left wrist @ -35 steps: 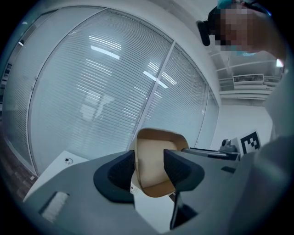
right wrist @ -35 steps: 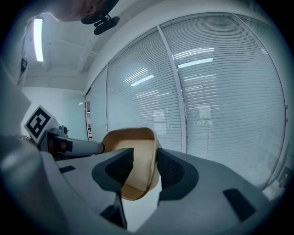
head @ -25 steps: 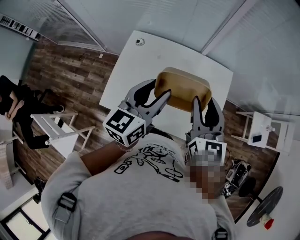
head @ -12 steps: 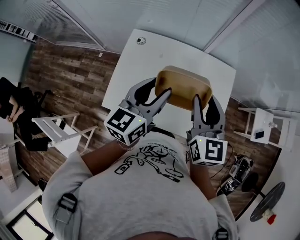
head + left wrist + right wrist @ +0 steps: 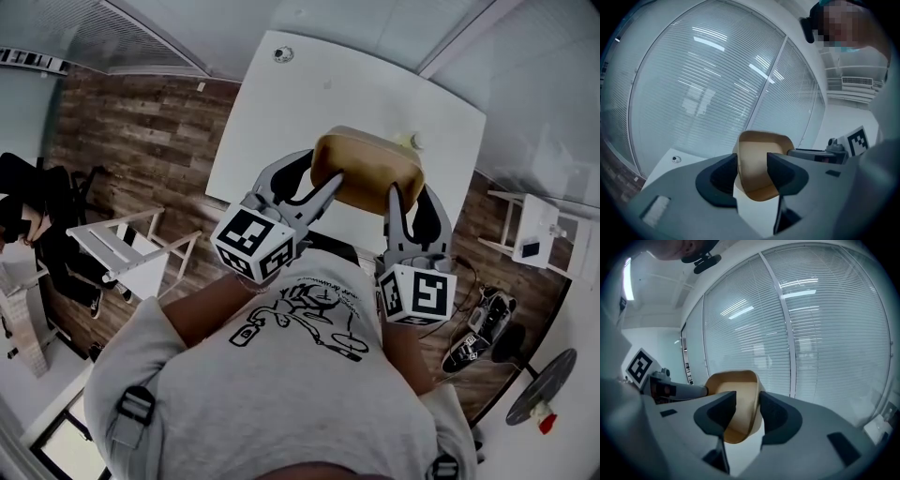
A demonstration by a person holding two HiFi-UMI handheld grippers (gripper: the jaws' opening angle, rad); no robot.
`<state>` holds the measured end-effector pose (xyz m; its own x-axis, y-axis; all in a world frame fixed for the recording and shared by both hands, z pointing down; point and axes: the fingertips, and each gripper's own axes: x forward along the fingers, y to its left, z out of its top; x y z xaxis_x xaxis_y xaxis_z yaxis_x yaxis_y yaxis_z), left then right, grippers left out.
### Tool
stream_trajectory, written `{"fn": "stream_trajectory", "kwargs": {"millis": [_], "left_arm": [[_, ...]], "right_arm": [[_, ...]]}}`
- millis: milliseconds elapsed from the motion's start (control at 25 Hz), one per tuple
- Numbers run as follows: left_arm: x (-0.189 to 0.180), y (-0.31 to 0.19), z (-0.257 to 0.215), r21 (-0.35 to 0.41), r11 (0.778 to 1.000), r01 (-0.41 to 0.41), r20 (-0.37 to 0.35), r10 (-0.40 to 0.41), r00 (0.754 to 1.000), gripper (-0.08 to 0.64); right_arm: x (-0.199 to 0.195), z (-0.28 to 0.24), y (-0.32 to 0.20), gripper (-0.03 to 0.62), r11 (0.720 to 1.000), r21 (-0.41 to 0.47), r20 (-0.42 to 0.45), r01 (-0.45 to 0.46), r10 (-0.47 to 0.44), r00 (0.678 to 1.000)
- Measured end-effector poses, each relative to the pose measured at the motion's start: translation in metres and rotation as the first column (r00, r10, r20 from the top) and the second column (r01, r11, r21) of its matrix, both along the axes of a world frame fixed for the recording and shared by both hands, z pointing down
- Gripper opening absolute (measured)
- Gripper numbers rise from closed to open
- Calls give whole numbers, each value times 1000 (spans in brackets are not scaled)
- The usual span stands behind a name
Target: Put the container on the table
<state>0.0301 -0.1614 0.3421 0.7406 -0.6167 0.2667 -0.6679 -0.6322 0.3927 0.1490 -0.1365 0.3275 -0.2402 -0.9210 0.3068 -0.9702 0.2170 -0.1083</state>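
A tan, rounded container [image 5: 366, 167] hangs over the near part of the white table [image 5: 281, 112], carried between both grippers. My left gripper [image 5: 323, 185] is shut on its left end, and in the left gripper view the container [image 5: 757, 159] has its wall between the jaws of that gripper [image 5: 752, 176]. My right gripper [image 5: 403, 202] is shut on the right end. In the right gripper view, the container [image 5: 736, 397] has its rim clamped by this gripper [image 5: 747, 411]. Whether the base touches the table I cannot tell.
A small round object [image 5: 282, 53] lies at the table's far corner, and a small pale item [image 5: 412, 141] peeks out behind the container. A white chair [image 5: 131, 262] stands left, a white side table [image 5: 534, 239] right, with shoes [image 5: 478, 333] on the wooden floor.
Both grippers have sunk a little with the container, which now sits lower over the table. The grip on both ends is unchanged.
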Motion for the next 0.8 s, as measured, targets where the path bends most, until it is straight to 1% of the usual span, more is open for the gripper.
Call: {"fn": "stream_trajectory", "kwargs": {"millis": [160, 320, 560, 800], "left_arm": [[-1, -4, 6, 19, 1000, 3, 26, -3, 1000, 189], [3, -10, 19, 14, 1000, -9, 49, 8, 999, 189], [5, -10, 47, -10, 1000, -30, 83, 30, 996, 189], [10, -15, 80, -51, 998, -41, 110, 46, 993, 189]], "right_arm": [[-2, 9, -1, 149, 1000, -17, -1, 0, 0, 1000], [2, 23, -7, 149, 999, -39, -3, -4, 4, 1000], [4, 54, -10, 149, 996, -89, -4, -11, 11, 1000], [8, 88, -14, 149, 989, -145, -11, -9, 7, 1000]]}}
